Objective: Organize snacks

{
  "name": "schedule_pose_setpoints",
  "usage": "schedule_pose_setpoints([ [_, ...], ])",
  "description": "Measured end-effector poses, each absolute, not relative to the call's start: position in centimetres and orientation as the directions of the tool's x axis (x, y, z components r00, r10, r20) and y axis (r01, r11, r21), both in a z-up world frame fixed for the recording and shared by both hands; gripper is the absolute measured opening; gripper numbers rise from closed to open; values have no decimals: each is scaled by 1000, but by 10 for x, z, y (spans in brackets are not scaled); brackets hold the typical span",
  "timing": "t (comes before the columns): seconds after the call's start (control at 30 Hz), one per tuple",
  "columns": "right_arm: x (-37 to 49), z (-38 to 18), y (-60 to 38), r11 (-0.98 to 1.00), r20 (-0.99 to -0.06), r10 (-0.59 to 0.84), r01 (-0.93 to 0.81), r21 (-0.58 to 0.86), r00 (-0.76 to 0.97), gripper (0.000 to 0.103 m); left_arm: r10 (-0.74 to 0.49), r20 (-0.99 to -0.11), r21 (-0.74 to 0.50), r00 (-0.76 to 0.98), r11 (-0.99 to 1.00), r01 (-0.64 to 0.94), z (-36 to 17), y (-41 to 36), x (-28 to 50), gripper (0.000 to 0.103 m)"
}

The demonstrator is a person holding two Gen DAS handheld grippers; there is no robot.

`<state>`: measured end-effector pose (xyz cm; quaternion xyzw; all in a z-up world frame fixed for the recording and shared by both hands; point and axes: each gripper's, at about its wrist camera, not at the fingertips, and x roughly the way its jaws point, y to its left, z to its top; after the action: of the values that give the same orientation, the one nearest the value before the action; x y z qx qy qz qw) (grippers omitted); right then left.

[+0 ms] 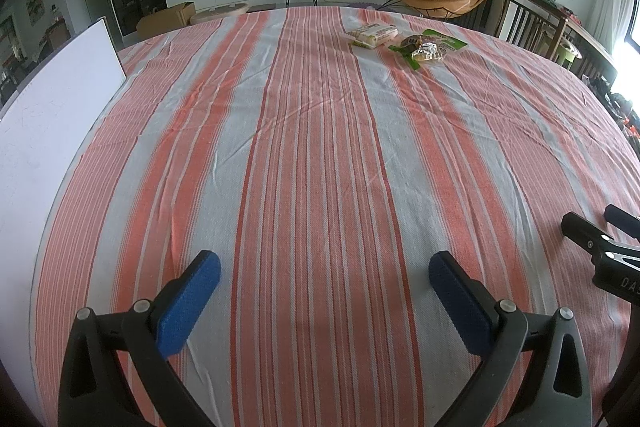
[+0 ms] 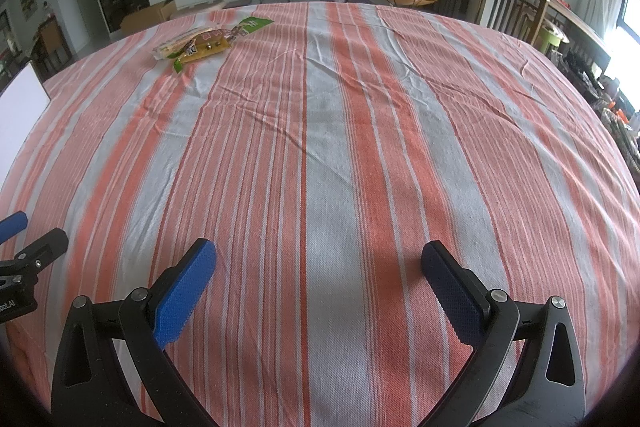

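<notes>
Progress on the sorting, as we judge it: nothing begun. Both tongs are empty and the snacks lie ungathered at the far end of the tabletop (image 1: 320, 155), which is covered by a red-and-grey striped cloth.

Left tongs (image 1: 324, 267): blue pads spread wide apart, nothing between them, held low over the near edge of the cloth. Right tongs (image 2: 319, 259): likewise spread apart and empty, just beside the left pair at the same near edge.

Snacks, relative to the tongs: well ahead of both pairs. From the left tongs they sit ahead and to the right; from the right tongs, ahead and to the left. We count a pale yellowish packet (image 1: 373, 35) and, just beside it and seemingly touching, a green-edged clear packet (image 1: 430, 47) with brownish contents. In the right wrist view the same cluster (image 2: 204, 41) looks partly overlapped; whether it holds a third packet we cannot tell.

Containers: no box, tray or basket for the snacks shows on the cloth. A white board (image 1: 48, 115) stands at the tabletop edge, left of the left tongs; its purpose is unclear.

Remaining, in our judgement: reach, grasp and arrange every packet.
</notes>
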<state>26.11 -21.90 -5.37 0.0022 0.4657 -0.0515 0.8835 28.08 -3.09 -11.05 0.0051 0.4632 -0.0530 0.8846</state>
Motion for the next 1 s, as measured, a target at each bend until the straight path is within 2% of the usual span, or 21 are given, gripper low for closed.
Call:
schedule_pose_setpoints([
  [0.57,261,-54,-219,995,-823,-89,93,-44,561,103,-95,-820,-45,564,994,101,-111,-31,281,103],
  [0.77,261,-54,-218,995,-823,-89,93,-44,561,103,-171,-835,-115,523,984,138,-104,-19,294,103],
  [1.0,261,-54,-219,994,-823,-90,98,-41,561,103,-258,-770,-178,584,965,192,-22,6,395,103],
])
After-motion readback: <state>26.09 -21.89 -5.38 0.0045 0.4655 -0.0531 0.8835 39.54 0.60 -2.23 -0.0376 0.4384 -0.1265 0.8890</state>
